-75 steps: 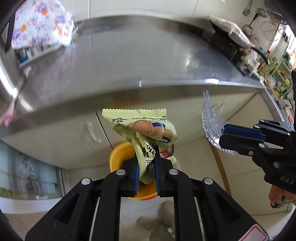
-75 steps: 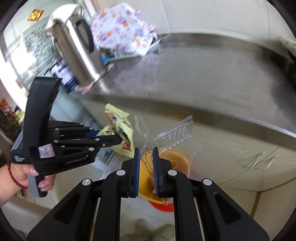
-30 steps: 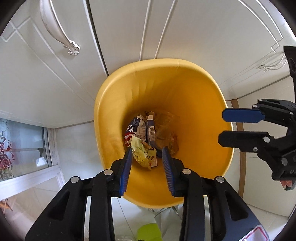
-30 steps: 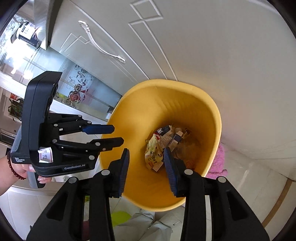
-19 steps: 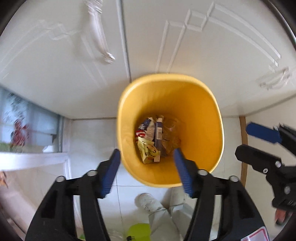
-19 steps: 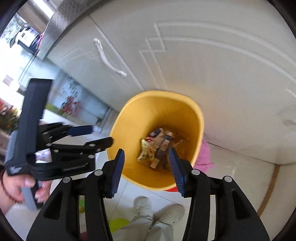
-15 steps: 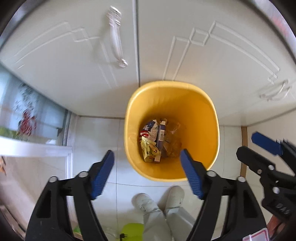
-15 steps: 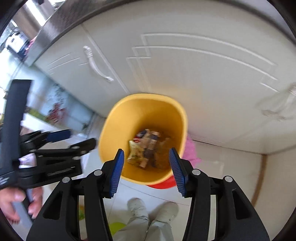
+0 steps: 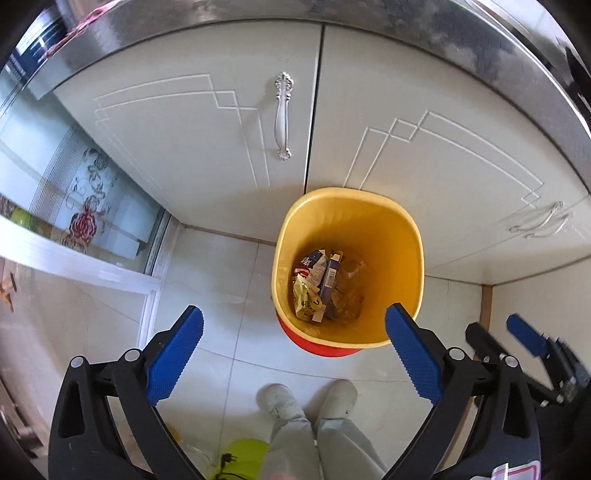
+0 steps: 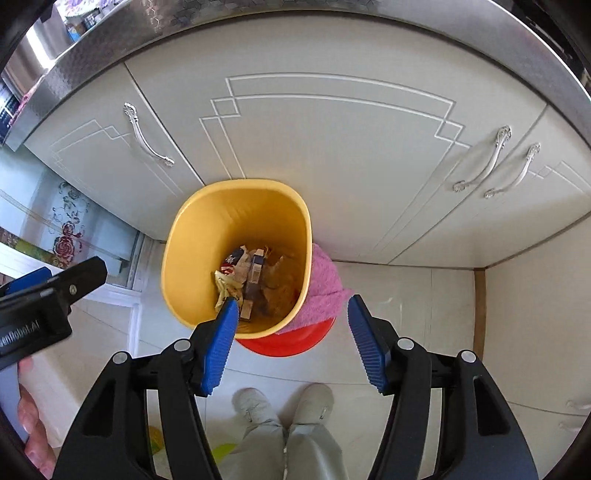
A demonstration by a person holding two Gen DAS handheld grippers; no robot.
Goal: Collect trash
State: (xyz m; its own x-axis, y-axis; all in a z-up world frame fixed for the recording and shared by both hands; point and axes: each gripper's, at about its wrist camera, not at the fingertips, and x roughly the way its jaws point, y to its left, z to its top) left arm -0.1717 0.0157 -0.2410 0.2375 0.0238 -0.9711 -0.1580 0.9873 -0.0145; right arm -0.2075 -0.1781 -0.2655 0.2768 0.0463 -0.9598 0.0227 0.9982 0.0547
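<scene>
A yellow trash bin (image 9: 391, 236) stands on the floor against white cabinet doors; it also shows in the right wrist view (image 10: 207, 236). Inside lie a pale green snack bag (image 9: 304, 297), a blue carton (image 9: 328, 275) and clear plastic (image 9: 349, 291); the same trash shows in the right wrist view (image 10: 245, 282). My left gripper (image 9: 293, 332) is wide open and empty, held high above the bin. My right gripper (image 10: 290, 314) is open and empty, also above it. Each gripper shows in the other's view, the right (image 9: 517, 338) and the left (image 10: 55, 284).
White cabinet doors (image 9: 207, 122) with silver handles (image 9: 282, 114) stand under a steel counter edge (image 10: 258, 11). A pink cloth (image 10: 323, 284) and a red basin (image 10: 295, 341) lie beside the bin. The person's legs and shoes (image 9: 306, 402) are below. A glass door (image 9: 85, 210) is left.
Both grippers let go of the snack bag and plastic tray into the bin, then rose away from it and opened wider. The bin now looks smaller and farther below.
</scene>
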